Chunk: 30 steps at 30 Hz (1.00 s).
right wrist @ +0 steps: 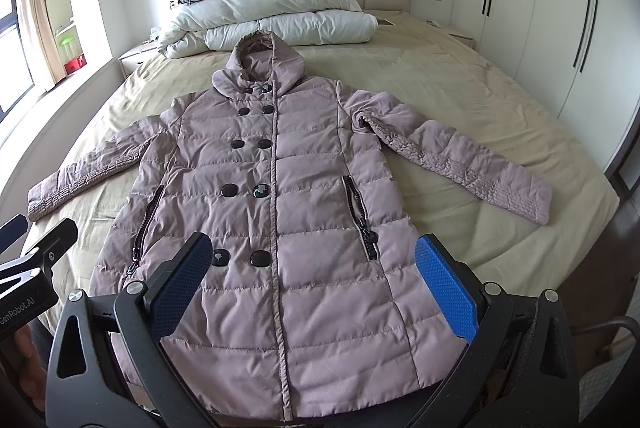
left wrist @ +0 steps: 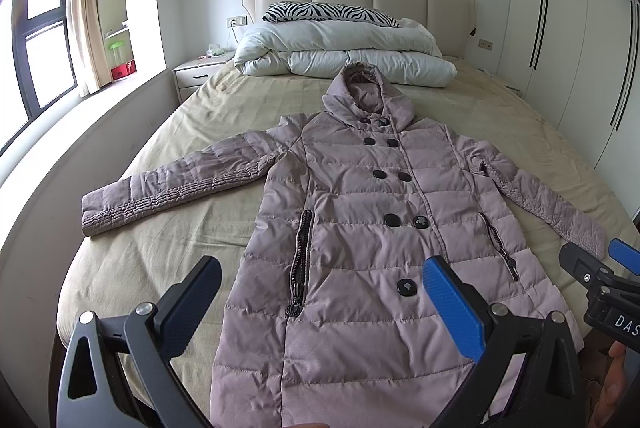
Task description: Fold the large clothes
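Note:
A long mauve quilted hooded coat (left wrist: pixel 360 228) lies flat, front up and buttoned, on the bed (left wrist: pixel 192 116), hood toward the headboard and both sleeves spread out. It also fills the right wrist view (right wrist: pixel 288 196). My left gripper (left wrist: pixel 324 302) is open and empty, held above the coat's lower left part. My right gripper (right wrist: pixel 316 282) is open and empty above the coat's lower hem. The right gripper shows at the right edge of the left wrist view (left wrist: pixel 596 268); the left gripper shows at the left edge of the right wrist view (right wrist: pixel 36 240).
A folded white duvet (left wrist: pixel 344 54) with a zebra pillow (left wrist: pixel 332 12) lies at the headboard. A nightstand (left wrist: pixel 200 70) and window ledge stand left of the bed. White wardrobes (left wrist: pixel 568 40) line the right wall. Beige sheet (right wrist: pixel 460 92) shows around the coat.

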Motion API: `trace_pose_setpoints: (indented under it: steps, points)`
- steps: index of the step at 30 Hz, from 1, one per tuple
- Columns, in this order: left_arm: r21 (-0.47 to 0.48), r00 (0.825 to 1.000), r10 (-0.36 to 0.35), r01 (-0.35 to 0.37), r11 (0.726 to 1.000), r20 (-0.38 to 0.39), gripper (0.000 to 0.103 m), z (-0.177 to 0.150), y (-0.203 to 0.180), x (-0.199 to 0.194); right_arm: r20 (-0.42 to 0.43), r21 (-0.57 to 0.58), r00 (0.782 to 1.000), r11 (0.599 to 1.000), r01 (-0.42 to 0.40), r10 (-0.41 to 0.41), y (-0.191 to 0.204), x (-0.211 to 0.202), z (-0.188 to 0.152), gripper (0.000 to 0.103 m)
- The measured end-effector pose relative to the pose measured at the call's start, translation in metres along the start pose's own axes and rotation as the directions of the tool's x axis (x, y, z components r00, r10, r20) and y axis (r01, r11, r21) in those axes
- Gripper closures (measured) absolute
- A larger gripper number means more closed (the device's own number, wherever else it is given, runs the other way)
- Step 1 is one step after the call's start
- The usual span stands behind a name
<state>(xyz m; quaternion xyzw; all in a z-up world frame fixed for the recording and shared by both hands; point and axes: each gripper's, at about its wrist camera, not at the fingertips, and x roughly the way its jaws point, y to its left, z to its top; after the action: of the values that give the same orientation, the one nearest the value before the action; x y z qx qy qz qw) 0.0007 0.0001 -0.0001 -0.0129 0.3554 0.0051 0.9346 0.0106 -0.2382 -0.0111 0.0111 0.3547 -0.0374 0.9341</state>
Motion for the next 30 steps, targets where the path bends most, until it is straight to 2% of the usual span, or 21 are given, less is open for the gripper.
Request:
trace_pose_setpoints:
  steps: [24, 26, 29, 30]
  points:
    - [-0.003, 1.000, -0.010, 0.010, 1.000, 0.003, 0.000, 0.000, 0.000, 0.001, -0.005, 0.000, 1.000, 1.000, -0.002, 0.002, 0.000, 0.002, 0.001, 0.000]
    - [-0.004, 1.000, -0.027, 0.027, 1.000, 0.005, 0.000, -0.017, -0.002, 0.005, -0.005, 0.000, 1.000, 1.000, 0.000, 0.000, 0.000, 0.000, 0.003, 0.000]
    - [-0.001, 0.998, -0.063, 0.063, 0.998, 0.005, 0.000, -0.018, -0.002, 0.008, -0.006, 0.000, 1.000, 1.000, 0.000, 0.000, 0.000, 0.001, 0.003, 0.000]
    - [-0.003, 0.996, -0.088, 0.088, 0.996, -0.006, 0.000, -0.023, 0.002, 0.011, -0.007, -0.001, 1.000, 1.000, 0.000, 0.000, 0.001, 0.007, -0.007, 0.000]
